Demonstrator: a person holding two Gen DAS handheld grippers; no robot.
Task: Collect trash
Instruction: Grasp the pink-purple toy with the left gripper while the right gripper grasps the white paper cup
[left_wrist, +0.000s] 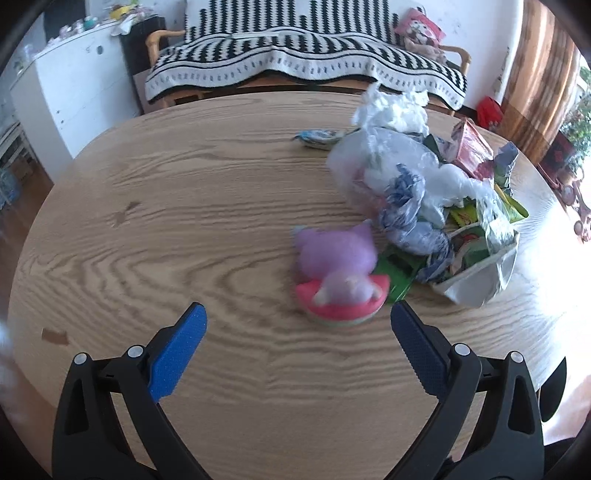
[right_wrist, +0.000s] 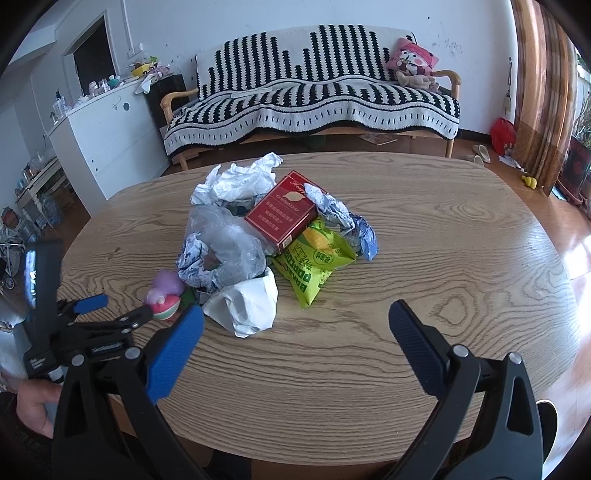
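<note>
A heap of trash lies on the oval wooden table (right_wrist: 443, 229): a red carton (right_wrist: 286, 216), a green snack bag (right_wrist: 314, 258), crumpled white paper (right_wrist: 245, 304), a clear plastic bag (right_wrist: 229, 240) and blue-white wrappers (right_wrist: 360, 229). In the left wrist view the heap (left_wrist: 424, 184) sits to the right, with a purple plush toy on a pink base (left_wrist: 340, 273) at its near side. My left gripper (left_wrist: 297, 317) is open, the toy just ahead of its right finger. My right gripper (right_wrist: 295, 314) is open above bare table, just in front of the heap. The left gripper (right_wrist: 114, 309) shows beside the toy (right_wrist: 164, 295).
A small loose wrapper (left_wrist: 317, 138) lies beyond the heap. Past the table stand a sofa with a black-and-white blanket (right_wrist: 314, 99) and a white cabinet (right_wrist: 107, 129). A hand (right_wrist: 35, 410) holds the left gripper at the table's near left edge.
</note>
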